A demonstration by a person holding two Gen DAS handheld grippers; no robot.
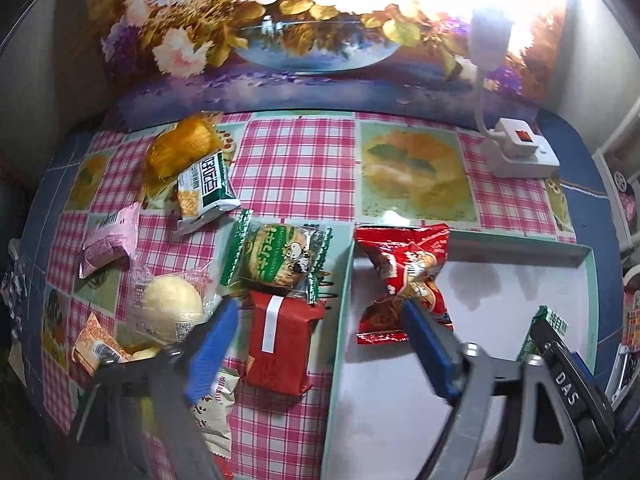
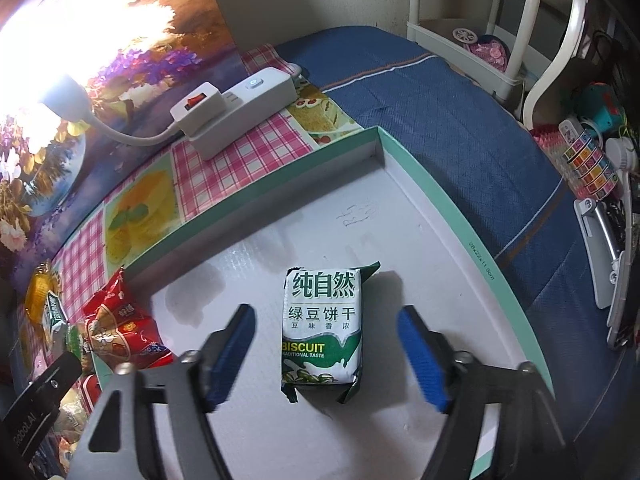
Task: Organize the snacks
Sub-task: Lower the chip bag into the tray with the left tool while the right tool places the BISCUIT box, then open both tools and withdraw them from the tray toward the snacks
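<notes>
The left gripper [image 1: 320,336] hung with its blue-padded fingers [image 1: 212,344] spread wide apart, holding nothing. It straddled the left wall of the shallow white tray [image 1: 400,400], which had a teal rim. One finger stood over the loose snacks on the desk [image 1: 296,160], the other over the tray's inside near the red snack bag [image 1: 404,276]. That bag lay at the tray's far left corner, its top edge draped over the rim.

On the checked cloth to the left of the tray lay the unsorted snacks. A red wrapped bar [image 1: 280,344] sat just beside the tray wall, with a green-edged biscuit pack [image 1: 280,260] touching its far end. A round pale bun in clear wrap [image 1: 172,308] was further left, with a pink packet [image 1: 110,236] beyond it. A green-and-white cracker pack [image 1: 206,188] overlapped an orange-wrapped cake [image 1: 184,146] toward the desk's far left. A small orange packet [image 1: 98,346] and a white sachet [image 1: 212,412] lay nearest the camera.

The right gripper [image 2: 326,354] also had its fingers [image 2: 420,356] parted wide and empty. They stood either side of the green-and-white mung bean biscuit pack [image 2: 322,328], clear of it. That pack lay flat on the tray floor, toward the tray's right side.

A white power strip [image 2: 236,108] with a lamp plugged in rested at the desk's far right corner.
</notes>
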